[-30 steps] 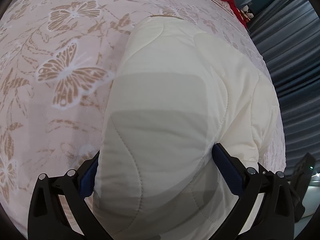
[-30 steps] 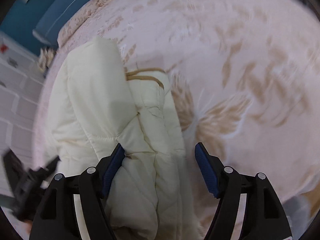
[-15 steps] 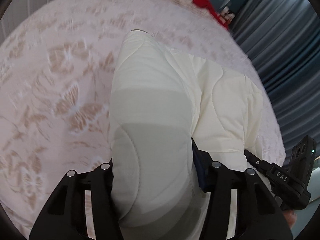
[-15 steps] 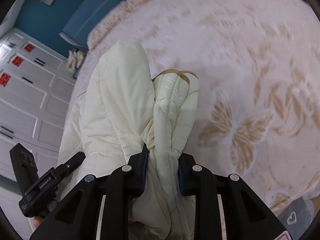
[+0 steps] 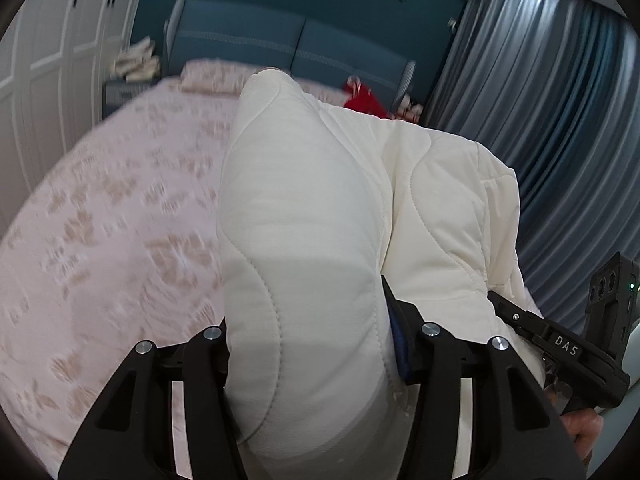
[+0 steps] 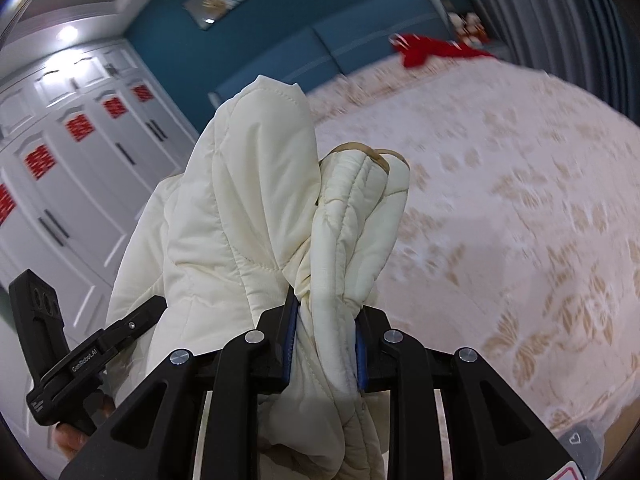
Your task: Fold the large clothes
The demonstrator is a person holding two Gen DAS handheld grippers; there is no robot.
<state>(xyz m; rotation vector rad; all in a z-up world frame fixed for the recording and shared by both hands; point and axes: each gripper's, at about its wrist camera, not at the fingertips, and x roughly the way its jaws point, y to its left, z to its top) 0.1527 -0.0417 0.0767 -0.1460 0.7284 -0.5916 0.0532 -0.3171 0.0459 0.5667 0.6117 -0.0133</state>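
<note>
A cream quilted padded jacket (image 5: 304, 216) hangs lifted above the bed, held at two places. My left gripper (image 5: 308, 344) is shut on a thick padded fold of it. My right gripper (image 6: 326, 344) is shut on a bunched, twisted part of the jacket (image 6: 256, 208) with tan trim at its top. Each gripper shows in the other's view, the right one in the left wrist view (image 5: 560, 344) and the left one in the right wrist view (image 6: 84, 356), close beside the jacket. The jacket's lower part is hidden behind the fingers.
A bed with a pink butterfly-print cover (image 5: 104, 240) lies below, also in the right wrist view (image 6: 520, 200). A red garment (image 6: 432, 50) lies near the blue headboard (image 5: 280, 44). Grey curtains (image 5: 560, 128) hang at the right, white wardrobes (image 6: 68, 168) at the left.
Both grippers closed on the jacket, then lifted it off the bed. The views tilted up from the bedcover to the headboard and walls.
</note>
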